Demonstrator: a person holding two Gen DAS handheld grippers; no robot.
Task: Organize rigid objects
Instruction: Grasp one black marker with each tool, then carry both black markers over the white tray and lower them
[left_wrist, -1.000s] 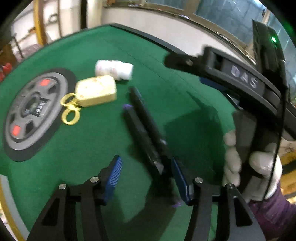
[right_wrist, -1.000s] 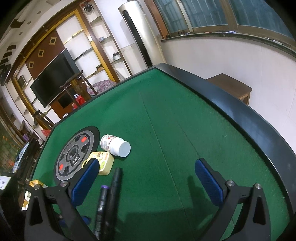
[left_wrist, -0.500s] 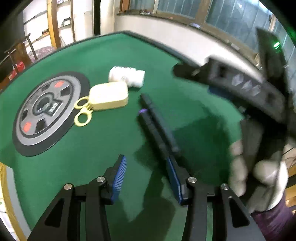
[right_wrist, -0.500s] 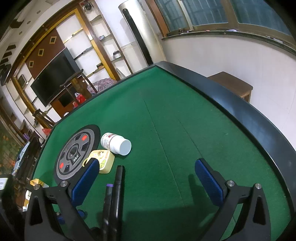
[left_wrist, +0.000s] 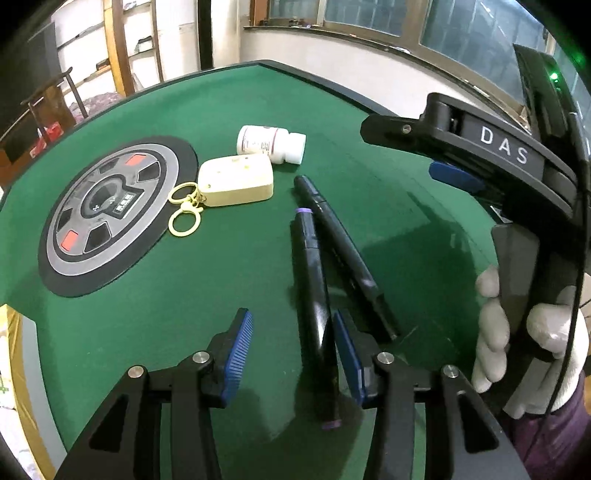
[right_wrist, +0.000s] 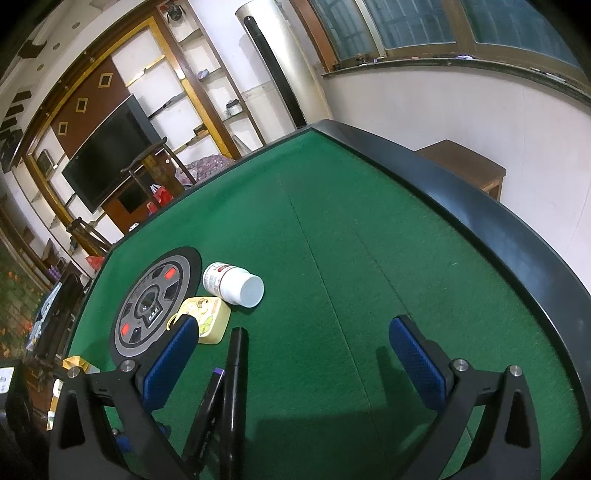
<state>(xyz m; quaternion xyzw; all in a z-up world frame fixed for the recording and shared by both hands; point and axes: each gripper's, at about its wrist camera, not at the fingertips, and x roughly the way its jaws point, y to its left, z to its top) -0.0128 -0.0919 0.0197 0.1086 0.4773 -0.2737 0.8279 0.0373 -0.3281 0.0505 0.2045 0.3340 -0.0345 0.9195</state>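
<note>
Two black pens lie side by side on the green felt table (left_wrist: 229, 258). The purple-ended pen (left_wrist: 314, 302) runs between my left gripper's (left_wrist: 291, 350) open jaws, close to the right pad. The other black pen (left_wrist: 343, 251) lies just right of it. A cream keychain box (left_wrist: 236, 180) with yellow rings and a white pill bottle (left_wrist: 271, 143) on its side lie farther off. My right gripper (right_wrist: 295, 365) is open and empty above the felt; both pens (right_wrist: 231, 398) show at its lower left, the bottle (right_wrist: 234, 284) and box (right_wrist: 208, 325) beyond.
A round grey and black dial panel (left_wrist: 110, 210) is set into the felt at the left. The table's black rim (right_wrist: 498, 240) curves along the right. A gloved hand (left_wrist: 517, 332) holds the right gripper body at the right of the left wrist view.
My left gripper has drawn back and risen a little along the pens, its jaws narrower than a second ago. The right gripper has barely moved. The objects lie where they were.
</note>
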